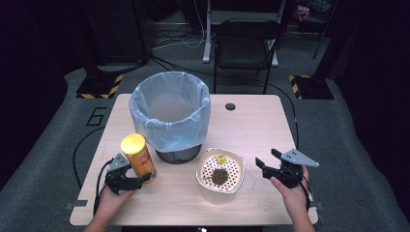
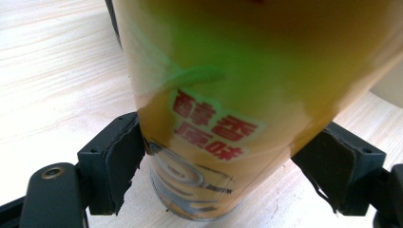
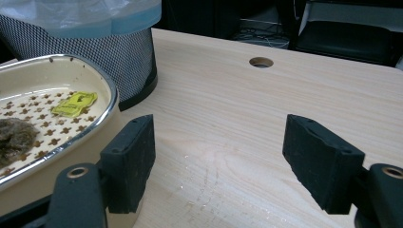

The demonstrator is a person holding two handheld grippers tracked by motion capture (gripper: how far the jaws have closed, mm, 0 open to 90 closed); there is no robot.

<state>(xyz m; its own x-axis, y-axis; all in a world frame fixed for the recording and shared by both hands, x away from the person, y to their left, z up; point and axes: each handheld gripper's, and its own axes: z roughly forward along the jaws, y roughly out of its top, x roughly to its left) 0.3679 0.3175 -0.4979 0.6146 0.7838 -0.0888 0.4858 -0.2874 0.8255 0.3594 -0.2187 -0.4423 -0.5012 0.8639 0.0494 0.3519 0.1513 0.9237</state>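
Note:
A tall orange can with a yellow lid (image 1: 139,159) stands upright on the wooden table (image 1: 251,125), left of centre. My left gripper (image 1: 137,173) has its jaws on either side of the can's lower part. In the left gripper view the can (image 2: 228,95) sits between both pads (image 2: 121,161), which press on its sides. At the front right my right gripper (image 1: 267,158) is open with nothing between its jaws. In the right gripper view it (image 3: 218,156) hovers low over bare wood just right of the cream bowl (image 3: 102,118).
A mesh bin lined with a blue bag (image 1: 169,106) stands behind the can and the cream bowl (image 1: 199,169). The bowl's perforated insert holds a brown clump (image 1: 220,176) and a yellow scrap (image 1: 221,158). A cable hole (image 1: 230,106) lies farther back.

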